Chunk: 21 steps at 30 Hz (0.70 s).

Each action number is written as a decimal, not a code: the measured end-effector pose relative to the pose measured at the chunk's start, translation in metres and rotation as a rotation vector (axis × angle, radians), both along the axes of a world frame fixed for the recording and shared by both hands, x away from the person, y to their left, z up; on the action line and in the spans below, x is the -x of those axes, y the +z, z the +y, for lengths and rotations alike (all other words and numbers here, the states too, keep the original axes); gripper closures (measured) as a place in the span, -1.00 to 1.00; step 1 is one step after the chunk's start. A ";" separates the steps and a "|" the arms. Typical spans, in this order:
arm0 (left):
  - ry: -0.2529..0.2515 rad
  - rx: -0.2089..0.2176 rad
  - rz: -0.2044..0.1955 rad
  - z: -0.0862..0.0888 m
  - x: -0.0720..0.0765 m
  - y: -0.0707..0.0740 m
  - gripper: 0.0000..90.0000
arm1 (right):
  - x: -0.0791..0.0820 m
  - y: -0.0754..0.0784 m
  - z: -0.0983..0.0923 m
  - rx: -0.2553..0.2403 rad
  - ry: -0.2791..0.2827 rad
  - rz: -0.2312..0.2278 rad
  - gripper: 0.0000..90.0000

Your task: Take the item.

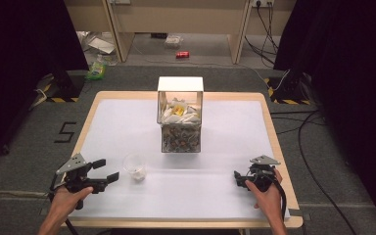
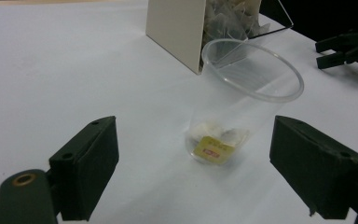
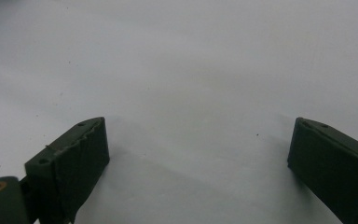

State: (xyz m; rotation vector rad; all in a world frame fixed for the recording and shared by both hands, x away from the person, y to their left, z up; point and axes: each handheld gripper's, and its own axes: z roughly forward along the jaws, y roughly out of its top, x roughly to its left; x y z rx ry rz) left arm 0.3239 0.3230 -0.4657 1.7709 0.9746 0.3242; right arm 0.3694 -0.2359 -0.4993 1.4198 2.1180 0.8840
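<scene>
Cups number one: a clear plastic cup point(image 2: 242, 98) is standing upright on the white table point(image 1: 225, 191), just ahead of the left gripper point(image 1: 105, 170), whose jaws are gaping wide around nothing. One clear box of white sachets point(image 1: 180, 120) is sitting behind it. The right gripper point(image 3: 198, 154) is likewise spreading wide and empty. Inside the cup, one yellow-tagged tea bag point(image 2: 213, 148) is lying blurred; any others are hard to count.

The clear round plastic cup point(image 2: 242, 93) is see-through and holds a yellow tag with a red mark point(image 2: 213, 150). The flat tabletop point(image 1: 225, 142) is white with a light wood edge. The claws are black.
</scene>
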 end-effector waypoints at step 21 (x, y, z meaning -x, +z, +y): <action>0.017 -0.099 0.051 0.006 0.012 -0.027 -0.66 | 0.000 0.000 0.000 0.004 0.005 -0.004 -0.87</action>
